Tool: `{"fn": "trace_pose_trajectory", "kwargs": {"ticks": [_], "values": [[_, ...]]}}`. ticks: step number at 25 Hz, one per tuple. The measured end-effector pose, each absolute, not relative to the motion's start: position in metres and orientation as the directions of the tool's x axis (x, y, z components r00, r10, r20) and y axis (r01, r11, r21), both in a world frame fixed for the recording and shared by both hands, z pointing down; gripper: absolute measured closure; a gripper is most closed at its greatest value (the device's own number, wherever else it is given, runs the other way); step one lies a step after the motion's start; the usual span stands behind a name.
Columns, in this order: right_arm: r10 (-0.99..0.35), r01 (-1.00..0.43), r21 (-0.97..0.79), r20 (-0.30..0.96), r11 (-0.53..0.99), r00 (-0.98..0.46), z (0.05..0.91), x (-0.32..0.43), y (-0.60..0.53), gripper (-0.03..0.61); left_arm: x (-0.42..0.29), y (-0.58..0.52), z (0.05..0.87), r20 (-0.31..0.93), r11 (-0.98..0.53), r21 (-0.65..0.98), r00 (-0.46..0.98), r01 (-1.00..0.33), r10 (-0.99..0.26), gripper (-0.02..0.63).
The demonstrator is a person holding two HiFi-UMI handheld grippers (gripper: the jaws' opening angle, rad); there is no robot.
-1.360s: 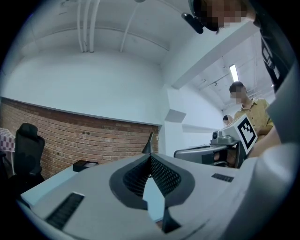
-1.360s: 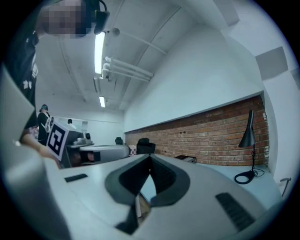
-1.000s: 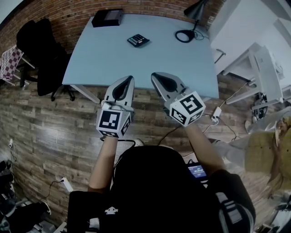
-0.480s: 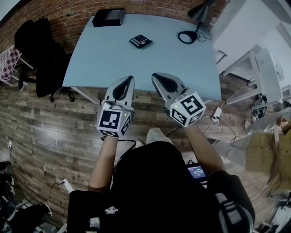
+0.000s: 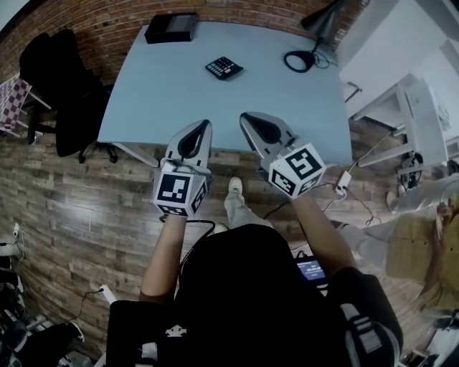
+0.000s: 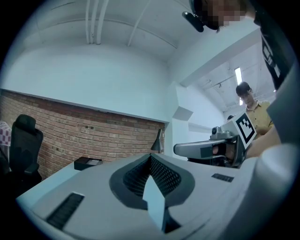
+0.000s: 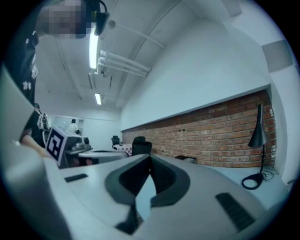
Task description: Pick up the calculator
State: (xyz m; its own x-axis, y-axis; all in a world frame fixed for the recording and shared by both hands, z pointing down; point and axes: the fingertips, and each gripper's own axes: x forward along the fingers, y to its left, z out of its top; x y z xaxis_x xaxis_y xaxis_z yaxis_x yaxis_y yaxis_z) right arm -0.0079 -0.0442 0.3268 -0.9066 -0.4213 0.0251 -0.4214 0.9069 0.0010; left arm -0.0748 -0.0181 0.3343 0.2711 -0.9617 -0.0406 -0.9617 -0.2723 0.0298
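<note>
While still short of the table (image 5: 165, 93), steps closer than a second ago. Plants a shoe (image 5: 234, 188) forward on the wood floor, new in the head view, and draws the near table edge slightly down the picture. Amounts to approach only, with no reach begun.

- **Far left:** black chair (image 5: 54, 79) beside the table, then a black box (image 5: 171, 27) at the far edge.
- **Left gripper (image 5: 204, 125):** held level, tip at the near table edge, jaws pressed together on nothing.
- **Calculator (image 5: 224, 68):** flat on the far half of the table, well apart from both grippers, untouched.
- **Right gripper (image 5: 246, 119):** near the left one, jaws likewise together and empty. Probably calls for parting one pair before any grab.
- **Far right corner:** desk lamp (image 5: 319, 21).

No brand or label readable anywhere. Only black-and-white square patterns on the marker cubes (image 5: 178, 190), and calculator keys too small to read.
</note>
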Motion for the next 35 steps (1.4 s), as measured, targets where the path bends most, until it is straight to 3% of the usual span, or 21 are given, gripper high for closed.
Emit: {"fn": "trace_pose_trajectory", "kwargs": {"ticks": [35], "values": [[-0.337, -0.337, -0.001, 0.017, 0.941, -0.941, 0.326, -0.052, -0.249, 0.588, -0.110, -0.219, 0.331, -0.017, -0.212, 0.029, 0.211, -0.977, -0.977, 0.606]]}}
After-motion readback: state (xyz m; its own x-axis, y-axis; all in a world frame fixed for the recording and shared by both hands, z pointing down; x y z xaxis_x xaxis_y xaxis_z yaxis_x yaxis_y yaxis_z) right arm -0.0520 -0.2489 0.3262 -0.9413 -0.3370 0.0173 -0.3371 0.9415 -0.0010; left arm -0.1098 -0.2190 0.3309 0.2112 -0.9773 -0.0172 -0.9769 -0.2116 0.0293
